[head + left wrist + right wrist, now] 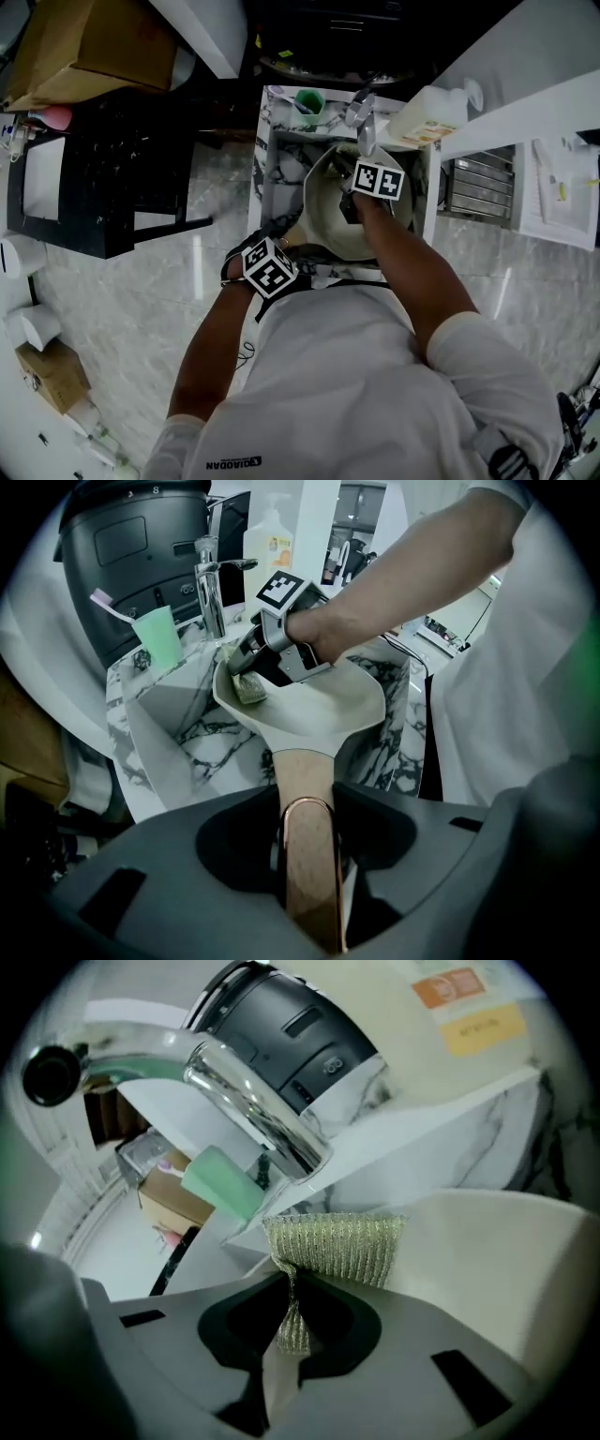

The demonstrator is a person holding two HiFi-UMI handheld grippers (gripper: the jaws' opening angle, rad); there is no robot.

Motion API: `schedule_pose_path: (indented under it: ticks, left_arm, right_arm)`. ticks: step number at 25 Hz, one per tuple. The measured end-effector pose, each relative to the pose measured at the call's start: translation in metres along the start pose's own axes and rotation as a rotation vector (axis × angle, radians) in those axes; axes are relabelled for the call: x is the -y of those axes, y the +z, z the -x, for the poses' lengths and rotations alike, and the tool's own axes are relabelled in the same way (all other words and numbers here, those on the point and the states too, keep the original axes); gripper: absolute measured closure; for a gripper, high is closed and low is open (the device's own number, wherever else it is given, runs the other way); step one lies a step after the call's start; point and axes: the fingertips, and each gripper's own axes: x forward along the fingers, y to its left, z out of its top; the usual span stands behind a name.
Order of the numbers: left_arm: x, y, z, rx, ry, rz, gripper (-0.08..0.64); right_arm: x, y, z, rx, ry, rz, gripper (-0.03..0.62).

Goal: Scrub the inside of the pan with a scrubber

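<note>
The right claw (pixel 289 1330) pinches the scrubber (pixel 333 1246), which is pressed to the inner wall of the pan (pixel 525 1269) near its rim. The left claw (pixel 307 874) clamps the pan's handle, tilting it over the sink (pixel 159 724). Scrubbing looks under way. Next it needs firm strokes across the rest of the inside.

Pan (pixel 328 712) matt cream, smooth; handle (pixel 307 855) wood-look w/ coppery metal rim. Scrubber (pixel 336 1246) rough glittery knit. Tap (pixel 248 1091) glossy chrome. Sink (pixel 202 738) veined marble.
</note>
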Motion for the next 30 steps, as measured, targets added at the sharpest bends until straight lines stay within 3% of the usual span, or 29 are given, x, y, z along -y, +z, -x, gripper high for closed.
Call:
schedule_pose_path:
  ticks: [5, 16, 21, 30]
  left_arm:
    - [0.000, -0.001, 0.000, -0.001, -0.002, 0.000, 0.377]
    - [0.001, -0.001, 0.000, -0.001, -0.003, -0.002, 0.377]
    - [0.000, -0.002, -0.001, 0.001, -0.002, 0.000, 0.377]
    - [0.002, -0.007, -0.004, -0.014, -0.010, 0.002, 0.377]
  right_arm:
    - [-0.011, -0.003, -0.002, 0.045, 0.076, -0.241, 0.531]
    - [-0.036, -0.028, 0.001, 0.025, 0.156, -0.598, 0.531]
    - [-0.052, -0.047, 0.003, -0.037, 0.198, -0.634, 0.531]
    - [-0.075, -0.074, 0.012, -0.186, 0.255, -0.594, 0.531]
